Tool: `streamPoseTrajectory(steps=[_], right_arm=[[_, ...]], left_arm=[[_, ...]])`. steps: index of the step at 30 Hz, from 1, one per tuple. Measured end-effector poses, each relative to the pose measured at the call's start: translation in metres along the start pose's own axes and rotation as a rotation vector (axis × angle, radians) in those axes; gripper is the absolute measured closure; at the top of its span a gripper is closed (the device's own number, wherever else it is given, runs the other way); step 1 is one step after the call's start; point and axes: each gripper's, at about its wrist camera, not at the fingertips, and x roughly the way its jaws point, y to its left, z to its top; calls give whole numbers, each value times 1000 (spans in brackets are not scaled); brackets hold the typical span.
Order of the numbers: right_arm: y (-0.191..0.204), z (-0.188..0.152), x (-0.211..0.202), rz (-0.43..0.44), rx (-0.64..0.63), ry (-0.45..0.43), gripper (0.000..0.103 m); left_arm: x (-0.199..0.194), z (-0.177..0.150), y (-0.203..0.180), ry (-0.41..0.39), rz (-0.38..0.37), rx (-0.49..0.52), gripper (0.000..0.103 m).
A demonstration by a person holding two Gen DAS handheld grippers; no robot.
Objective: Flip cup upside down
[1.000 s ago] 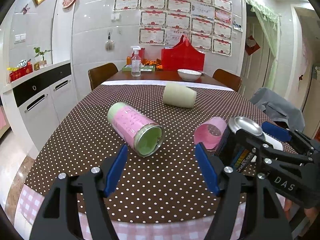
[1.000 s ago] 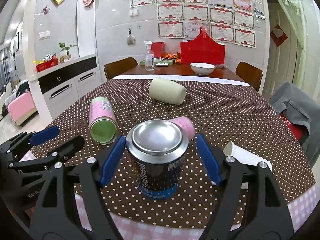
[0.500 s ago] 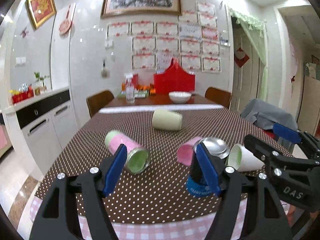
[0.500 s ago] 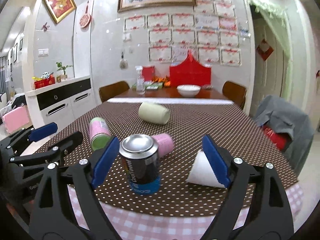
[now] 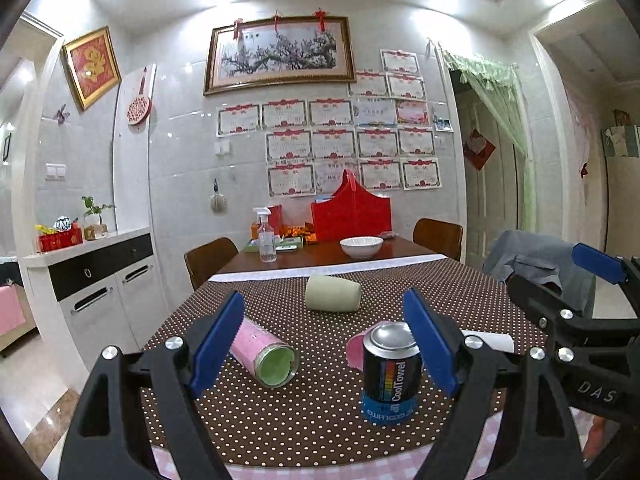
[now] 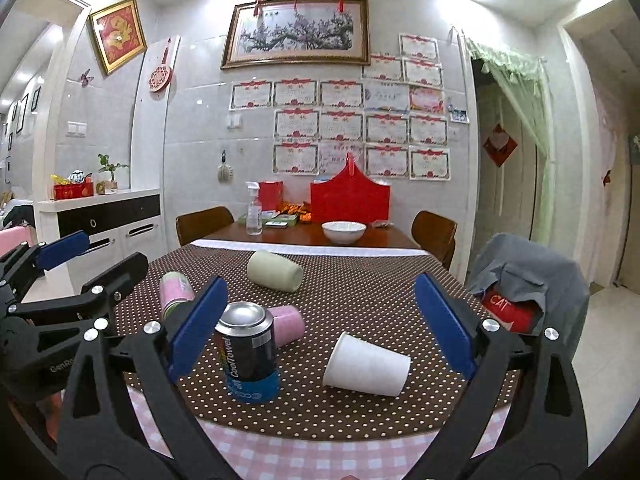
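Both grippers were held back from the table (image 6: 360, 292) with jaws spread wide and nothing between them. The right gripper (image 6: 322, 330) framed the paper cup (image 6: 366, 366), which lay on its side just ahead of the jaws and toward the right finger, its wide mouth turned left and its narrow base toward that finger. The can (image 6: 247, 354) stood upright just inside the left finger, with a pink cup (image 6: 286, 326) on its side right behind it. In the left wrist view, the left gripper (image 5: 322, 344) had the can (image 5: 392, 376) near its right finger and a pink tin (image 5: 262, 356) lying near its left finger; a green cup (image 5: 333, 294) lay well beyond the jaws. If the paper cup was the one to flip, it would likely be very light and thin-walled, easy to crush or send rolling, so a gentle pinch across the body near the stiffer rolled rim seemed best. Which vessel the task meant could not be settled from the pictures. In the left view the paper cup was almost wholly hidden behind the right finger, and the pink cup (image 5: 356, 350) was half covered by the can. The paper cup's inside could not be seen, nor whether the tin was sealed.
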Motion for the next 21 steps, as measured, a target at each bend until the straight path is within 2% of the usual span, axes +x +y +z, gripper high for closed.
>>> streamPoseTrajectory(steps=[21], right_arm=[[1,-2,-8,-11,-7,-18,7]], left_arm=[[-1,2,1,-18,5,0,22]])
